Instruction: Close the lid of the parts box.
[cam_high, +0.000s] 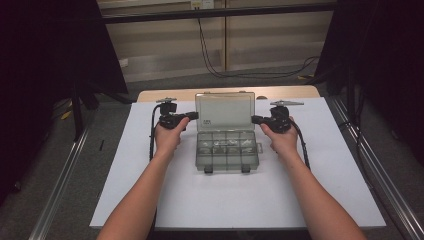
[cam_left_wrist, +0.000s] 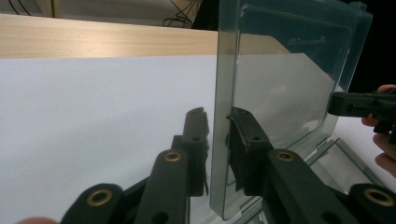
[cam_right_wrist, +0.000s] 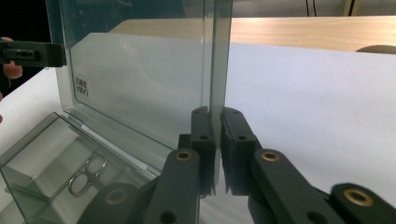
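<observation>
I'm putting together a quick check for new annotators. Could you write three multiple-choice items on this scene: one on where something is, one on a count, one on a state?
1. Where do the metal scissors lie?
A. On the white sheet beside the box
B. In a compartment of the box's tray
C. On the wooden strip at the back

2. How many dark latches sit on the front edge of the clear plastic box?
A. One
B. Two
C. Four

3. How is the lid?
A. Shut flat on the tray
B. Taken off and lying on the table
C. Stood up open, one gripper at each side edge

Answers: 1 B, the right gripper view shows them inside the tray. 2 B, the high view shows two latches. 3 C, the left gripper and the right gripper each have their jaws around a side edge of the upright lid.
</observation>
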